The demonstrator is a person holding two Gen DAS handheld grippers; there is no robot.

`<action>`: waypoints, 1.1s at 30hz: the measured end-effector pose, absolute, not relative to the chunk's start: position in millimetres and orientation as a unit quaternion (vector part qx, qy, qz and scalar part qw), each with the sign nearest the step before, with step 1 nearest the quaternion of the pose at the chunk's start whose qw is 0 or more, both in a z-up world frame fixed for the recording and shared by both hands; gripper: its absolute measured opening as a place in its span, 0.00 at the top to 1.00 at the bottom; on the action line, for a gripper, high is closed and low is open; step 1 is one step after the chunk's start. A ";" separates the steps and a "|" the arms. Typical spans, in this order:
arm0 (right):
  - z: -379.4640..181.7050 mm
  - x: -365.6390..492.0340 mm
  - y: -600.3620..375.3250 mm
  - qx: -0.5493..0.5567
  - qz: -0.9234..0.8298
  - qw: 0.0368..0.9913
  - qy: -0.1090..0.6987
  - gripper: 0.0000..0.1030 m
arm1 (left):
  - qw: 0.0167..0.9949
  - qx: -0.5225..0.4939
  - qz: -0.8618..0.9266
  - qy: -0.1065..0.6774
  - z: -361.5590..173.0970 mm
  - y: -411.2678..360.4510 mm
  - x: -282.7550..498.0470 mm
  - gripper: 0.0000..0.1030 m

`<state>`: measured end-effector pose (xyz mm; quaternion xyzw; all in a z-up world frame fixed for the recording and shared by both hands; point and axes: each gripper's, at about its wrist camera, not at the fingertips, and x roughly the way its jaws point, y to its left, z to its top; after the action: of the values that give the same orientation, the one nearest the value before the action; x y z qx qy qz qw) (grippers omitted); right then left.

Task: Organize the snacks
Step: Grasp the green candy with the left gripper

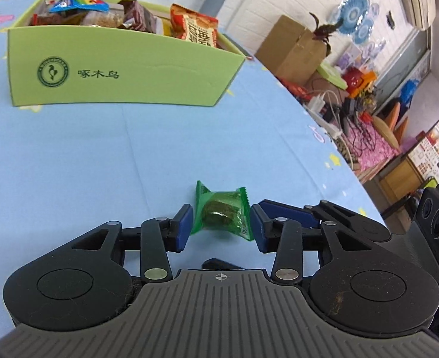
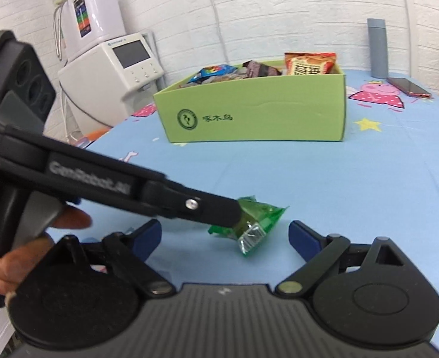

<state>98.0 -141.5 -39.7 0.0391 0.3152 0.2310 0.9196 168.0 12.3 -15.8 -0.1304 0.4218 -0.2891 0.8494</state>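
The green-wrapped snack (image 1: 223,212) sits between the blue pads (image 1: 181,226) of your left gripper (image 1: 221,223), and the pads press on both ends of the wrapper, so this gripper is clamped on it. In your right wrist view the same snack (image 2: 253,223) hangs tilted from the left gripper's fingers (image 2: 216,208), with one crinkled end pointing down toward the blue tablecloth (image 2: 353,197); whether that end touches the cloth cannot be told. Your right gripper (image 2: 225,235) is low over the near part of the table with its jaws spread wide apart, holding nothing; the snack is in the gap ahead of them, touching neither pad.

Farther on, toward the far edge of the table, the green cardboard box (image 2: 255,113) stands upright with a round logo and printed characters on its near wall. It already holds several packets: an orange bag (image 2: 310,64) upright at its right end, a dark brown packet (image 2: 259,68) in the middle, and a blue packet (image 2: 212,71) to the left. Beyond the box, near the far right corner, a grey cylinder bottle (image 2: 377,49) stands upright, with a phone (image 2: 409,87) lying flat just beside it.
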 end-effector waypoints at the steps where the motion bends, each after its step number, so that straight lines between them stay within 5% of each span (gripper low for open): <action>1: -39.3 94.5 -142.2 0.034 0.229 0.921 0.314 0.09 | 0.850 -0.130 -0.289 0.421 -16.4 12.5 167.4 0.77; 13: -41.9 110.9 -135.8 0.000 0.238 0.917 0.319 0.09 | 0.846 -0.141 -0.276 0.434 -28.5 10.1 183.4 0.73; 16: -41.6 110.7 -133.4 -0.007 0.237 0.917 0.320 0.29 | 0.845 -0.137 -0.279 0.435 -31.3 9.7 185.8 0.72; 26: -47.1 112.1 -135.7 -0.002 0.223 0.919 0.326 0.27 | 0.846 -0.130 -0.288 0.430 -36.3 3.5 184.9 0.59; 28: -49.3 114.2 -133.4 0.000 0.226 0.918 0.327 0.25 | 0.846 -0.125 -0.291 0.428 -37.0 -1.1 185.6 0.67; 30: -49.0 116.8 -127.1 -0.004 0.233 0.916 0.327 0.36 | 0.848 -0.117 -0.286 0.431 -36.3 -3.5 184.8 0.81; 33: -44.0 114.6 -122.4 -0.018 0.240 0.914 0.326 0.36 | 0.842 -0.135 -0.291 0.434 -29.0 2.7 183.3 0.83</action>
<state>114.6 -122.4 -44.0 -0.0185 0.3265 0.2399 0.9141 183.3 2.7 -29.0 -0.1347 0.4336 -0.2907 0.8422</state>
